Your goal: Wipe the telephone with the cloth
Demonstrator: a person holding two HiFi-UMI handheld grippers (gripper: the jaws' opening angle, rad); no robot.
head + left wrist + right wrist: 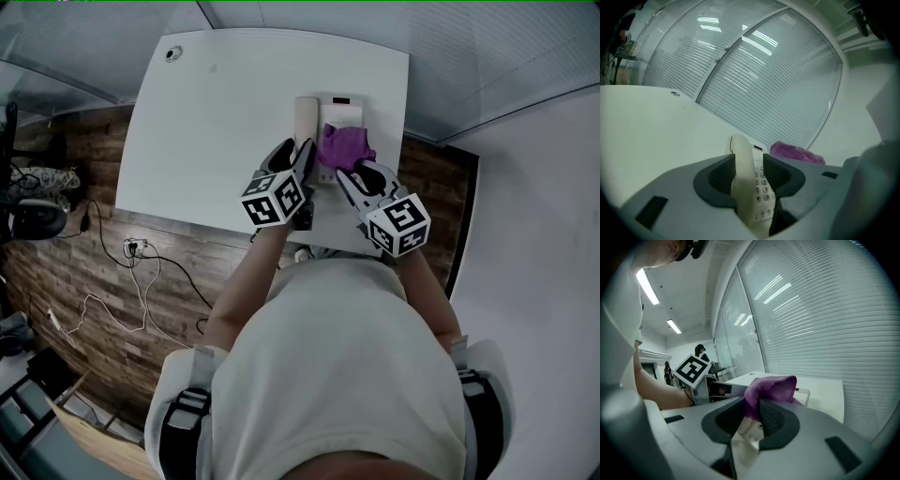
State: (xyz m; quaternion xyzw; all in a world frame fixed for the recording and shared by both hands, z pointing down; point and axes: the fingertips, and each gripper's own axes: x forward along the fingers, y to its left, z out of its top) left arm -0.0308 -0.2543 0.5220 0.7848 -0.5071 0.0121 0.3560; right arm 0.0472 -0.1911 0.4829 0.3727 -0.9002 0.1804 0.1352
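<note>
A cream telephone [339, 105] lies near the far right of the white table [216, 112], its handset [307, 117] resting along its left side. In the left gripper view the handset [740, 152] runs between the jaws of my left gripper [749, 161]. The left pad lies against it, and a strip of keypad [764, 187] shows before the right pad, so this gripper is open. My right gripper [752, 411] is shut on a purple cloth [771, 387], which it holds over the telephone body [747, 432]. From the head view the cloth [345, 143] covers the phone's middle, just beyond both grippers.
The table's near edge [225, 223] runs just under my hands, with wooden floor and loose cables [141, 272] below it. A glass wall with blinds [754, 70] rises right behind the table. The left gripper's marker cube [692, 370] sits close beside the right gripper.
</note>
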